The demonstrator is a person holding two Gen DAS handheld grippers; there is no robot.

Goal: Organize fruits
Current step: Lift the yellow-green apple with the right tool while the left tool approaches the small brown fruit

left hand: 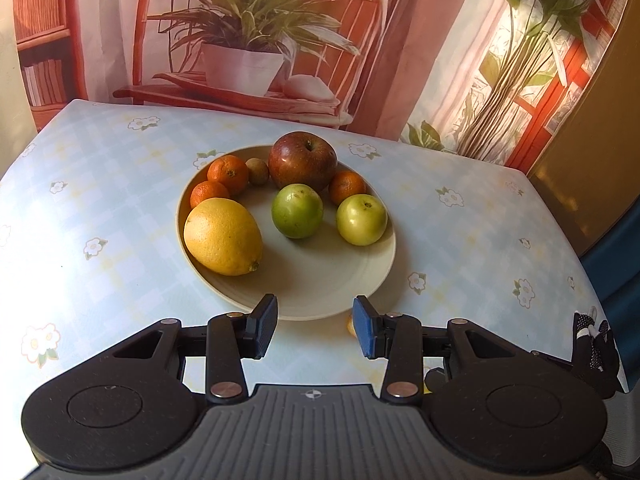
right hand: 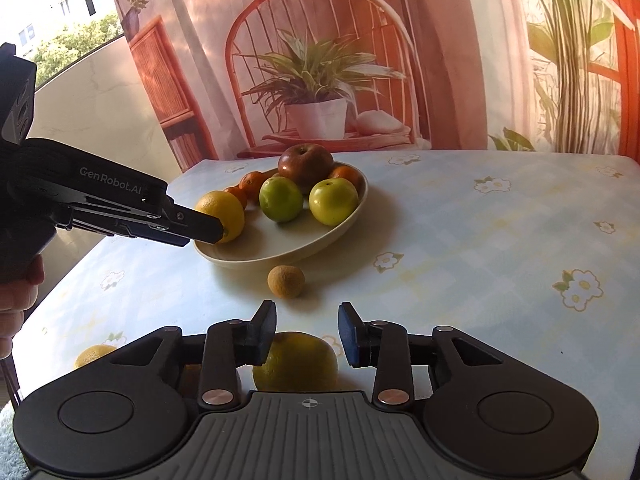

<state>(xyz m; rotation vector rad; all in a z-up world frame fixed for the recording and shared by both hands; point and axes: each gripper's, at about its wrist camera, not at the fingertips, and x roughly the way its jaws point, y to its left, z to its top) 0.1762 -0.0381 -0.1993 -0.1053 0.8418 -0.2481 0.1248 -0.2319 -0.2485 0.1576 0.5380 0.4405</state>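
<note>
A cream plate [left hand: 320,276] [right hand: 280,256] holds a large lemon [left hand: 222,236] [right hand: 224,208], a red apple [left hand: 302,160], two green apples [left hand: 297,210] [left hand: 361,219], three mandarins and a small brown fruit [left hand: 257,170]. My left gripper [left hand: 314,320] [right hand: 214,232] hangs open and empty over the plate's near rim, its tips beside the lemon. My right gripper [right hand: 307,330] is low over the table, its jaws drawn narrow onto a yellow citrus fruit [right hand: 298,360] that fills the gap at the back of the pads. Another small brown fruit [right hand: 286,280] lies on the cloth before the plate.
The floral tablecloth [right hand: 480,240] stretches free to the right of the plate. A second yellow fruit [right hand: 96,354] lies near the table's front left, below a hand [right hand: 16,304] on the left gripper's handle. A printed backdrop [left hand: 360,40] hangs behind the table's far edge.
</note>
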